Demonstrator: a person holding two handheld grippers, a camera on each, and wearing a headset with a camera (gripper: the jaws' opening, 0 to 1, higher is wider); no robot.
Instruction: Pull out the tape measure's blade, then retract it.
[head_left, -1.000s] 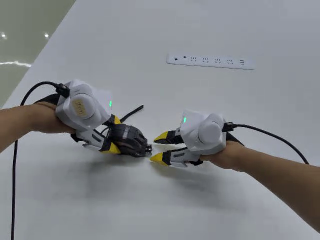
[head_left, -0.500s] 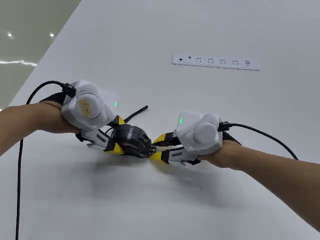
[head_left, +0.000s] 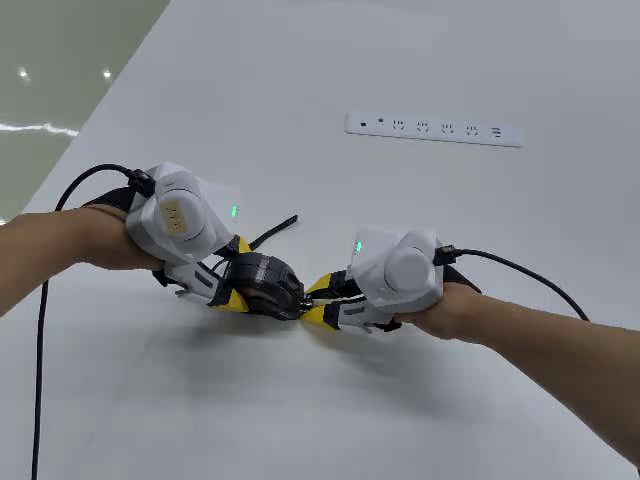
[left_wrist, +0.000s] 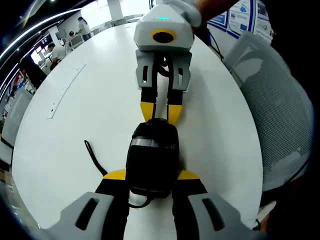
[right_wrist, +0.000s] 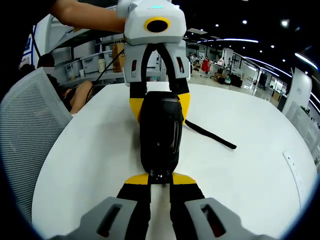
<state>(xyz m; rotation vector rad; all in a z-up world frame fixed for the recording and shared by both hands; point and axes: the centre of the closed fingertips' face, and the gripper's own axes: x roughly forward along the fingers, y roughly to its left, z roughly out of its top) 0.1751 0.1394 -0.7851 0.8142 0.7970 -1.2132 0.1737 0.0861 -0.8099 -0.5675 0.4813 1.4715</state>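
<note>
A black tape measure (head_left: 262, 281) lies low over the white table, gripped at its sides by my left gripper (head_left: 238, 280), which is shut on it. In the left gripper view the case (left_wrist: 152, 157) fills the space between the yellow-tipped jaws. My right gripper (head_left: 314, 300) meets the case's front end, and its jaws are closed on the blade's end hook (right_wrist: 159, 175). The case (right_wrist: 160, 127) runs away from that hook toward the left gripper (right_wrist: 159, 107). No blade length shows outside the case. The right gripper (left_wrist: 161, 112) faces me in the left gripper view.
The tape measure's black wrist strap (head_left: 275, 227) trails on the table behind it. A white power strip (head_left: 433, 129) lies further back. Gripper cables run off both sides. The table's left edge (head_left: 95, 110) drops to a green floor. A mesh chair (left_wrist: 280, 100) stands beside the table.
The right gripper has moved left up to the tape measure's front, and its jaws have narrowed onto the hook. The left gripper has kept its hold and barely shifted.
</note>
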